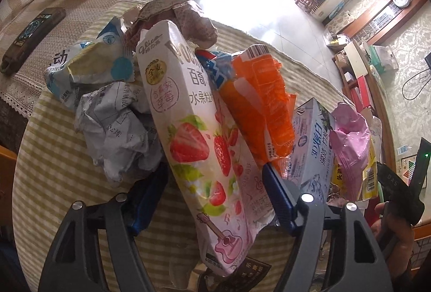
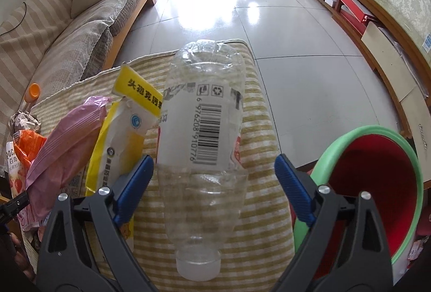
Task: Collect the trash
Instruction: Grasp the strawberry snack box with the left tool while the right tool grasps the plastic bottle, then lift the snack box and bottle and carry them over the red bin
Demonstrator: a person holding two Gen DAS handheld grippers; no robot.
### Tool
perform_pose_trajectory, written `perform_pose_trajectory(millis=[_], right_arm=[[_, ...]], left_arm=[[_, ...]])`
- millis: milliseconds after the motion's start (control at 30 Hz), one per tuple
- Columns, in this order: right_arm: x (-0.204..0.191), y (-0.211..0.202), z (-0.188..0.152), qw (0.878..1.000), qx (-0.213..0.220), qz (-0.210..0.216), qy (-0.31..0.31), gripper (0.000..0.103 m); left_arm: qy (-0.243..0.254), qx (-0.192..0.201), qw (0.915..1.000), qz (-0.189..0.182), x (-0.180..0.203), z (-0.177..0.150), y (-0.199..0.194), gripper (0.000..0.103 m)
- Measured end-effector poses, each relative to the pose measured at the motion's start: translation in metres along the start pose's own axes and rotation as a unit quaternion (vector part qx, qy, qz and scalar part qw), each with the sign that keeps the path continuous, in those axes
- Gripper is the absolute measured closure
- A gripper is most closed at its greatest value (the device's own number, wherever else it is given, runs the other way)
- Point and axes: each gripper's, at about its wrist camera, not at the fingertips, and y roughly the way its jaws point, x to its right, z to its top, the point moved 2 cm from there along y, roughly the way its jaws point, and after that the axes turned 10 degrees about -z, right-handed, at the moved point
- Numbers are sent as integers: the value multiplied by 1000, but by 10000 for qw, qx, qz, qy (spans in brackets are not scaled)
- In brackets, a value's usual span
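Note:
My left gripper (image 1: 212, 168) straddles a strawberry Pocky box (image 1: 199, 136) that lies tilted on a trash pile. Its right pad (image 1: 277, 195) is at the box's edge, and a small gap shows at the left pad (image 1: 148, 197). Around the box are an orange wrapper (image 1: 258, 103), crumpled paper (image 1: 118, 125) and a toothpaste box (image 1: 312, 146). My right gripper (image 2: 214, 158) stands open around a clear, empty plastic bottle (image 2: 204, 130). The bottle lies cap toward me on the striped cloth, with room on both sides.
The trash lies on a table with a yellow-checked cloth (image 1: 67, 162). A yellow packet (image 2: 124, 136) and a pink bag (image 2: 67, 141) lie left of the bottle. A red bucket with a green rim (image 2: 339, 146) stands at the table's right. A sofa (image 2: 80, 23) runs along the left.

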Motion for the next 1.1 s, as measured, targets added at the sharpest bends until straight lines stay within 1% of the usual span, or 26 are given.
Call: perform_pose_trajectory(millis=[33, 100, 133, 233, 267, 333, 367, 400, 567, 700, 833, 933, 1100], right_arm=[[0, 2, 0, 10000, -9, 7, 12, 13], [1, 5, -1, 10000, -40, 42, 56, 13], [1, 7, -1, 9999, -60, 68, 88, 13], [3, 9, -2, 9999, -65, 100, 119, 15], [2, 8, -2, 9999, -45, 113, 99, 20], [4, 6, -2, 9998, -30, 175, 109, 38], [4, 5, -2, 9996, -43, 247, 114, 44], [3, 4, -3, 9995, -64, 298, 103, 46], [5, -1, -4, 9995, -42, 254, 168, 47], [5, -13, -5, 9994, 37, 281, 174, 47], [-1, -31, -8, 9995, 206, 218, 35, 47], [-3, -45, -14, 9992, 262, 302, 16, 47], [-5, -76, -20, 9980, 503, 379, -2, 47]], left_arm=[[-2, 5, 10000, 16, -1, 0, 1, 41], [-18, 34, 10000, -15, -6, 2, 0, 49], [-29, 41, 10000, -37, -6, 2, -1, 51], [-20, 68, 9999, -117, -9, 4, -2, 64], [-3, 63, 9999, -122, -9, 5, -2, 65], [-9, 73, 9998, -192, -10, 7, -4, 66], [8, 87, 9997, -225, -9, 8, -6, 67], [23, 107, 9997, -235, -9, 7, -7, 68], [158, 257, 9992, -277, -4, 8, -20, 70], [302, 374, 9982, -354, -1, 6, -36, 72], [448, 472, 9973, -350, 0, 0, -53, 72], [481, 533, 9968, -365, -1, -3, -67, 72], [570, 745, 9948, -405, 1, -7, -93, 72]])
